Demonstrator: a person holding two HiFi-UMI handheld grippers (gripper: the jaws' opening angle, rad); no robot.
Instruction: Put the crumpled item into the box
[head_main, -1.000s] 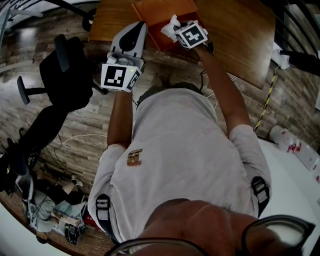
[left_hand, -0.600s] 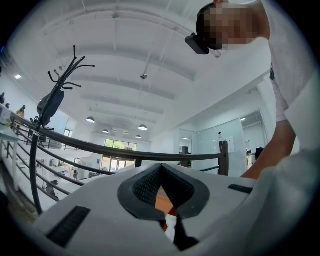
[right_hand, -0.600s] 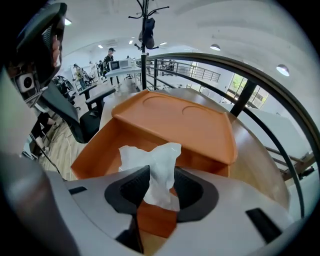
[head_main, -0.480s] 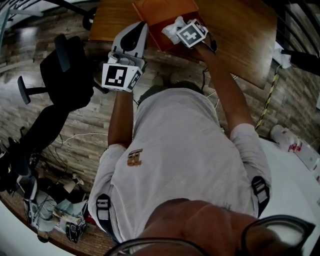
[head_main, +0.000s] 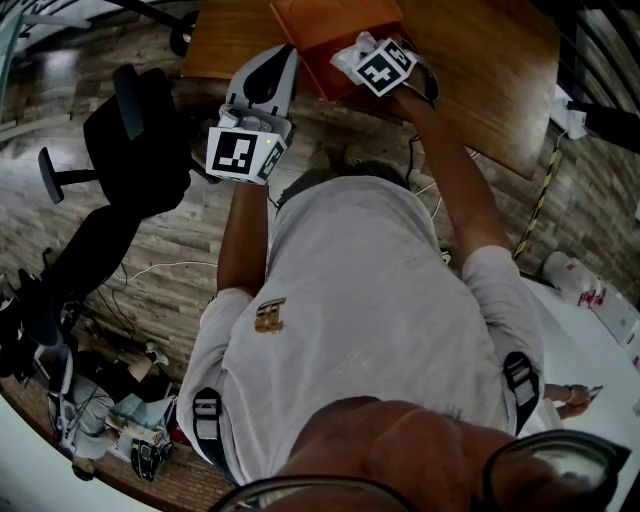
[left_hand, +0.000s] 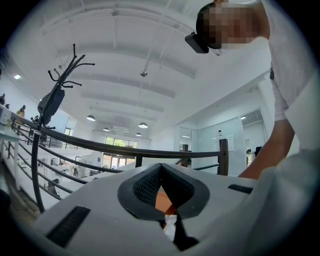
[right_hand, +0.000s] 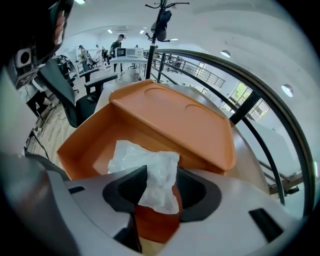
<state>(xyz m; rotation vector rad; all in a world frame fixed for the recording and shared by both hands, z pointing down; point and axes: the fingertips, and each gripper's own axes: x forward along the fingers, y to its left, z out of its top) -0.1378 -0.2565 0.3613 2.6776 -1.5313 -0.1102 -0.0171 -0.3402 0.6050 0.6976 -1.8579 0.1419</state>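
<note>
The left gripper (left_hand: 161, 169), whose cube (head_main: 240, 152) carries a black-and-white square marker, is held with its 2 jaws closed together on nothing. The right gripper's (right_hand: 162, 176) jaws have just been opening and are spread wide. Between them, a crumpled white paper wad (right_hand: 142, 157) rests in the open orange plastic box (right_hand: 90, 137) on the brown wooden table (head_main: 480, 70).

Open-plan office, set on a railed gallery above a bright hall. Shown by a black swivel chair (head_main: 130, 140) on wood-plank floor (head_main: 150, 250) beside a wooden table (head_main: 480, 70). Further back, rows of desks (right_hand: 122, 60) and office chairs (right_hand: 67, 92), with people (right_hand: 119, 42) standing among them. Coat stand (right_hand: 161, 22) by a dark metal railing (left_hand: 125, 150). Overhead, round ceiling lamps (left_hand: 142, 125); opposite, glass partition walls (left_hand: 220, 145).
</note>
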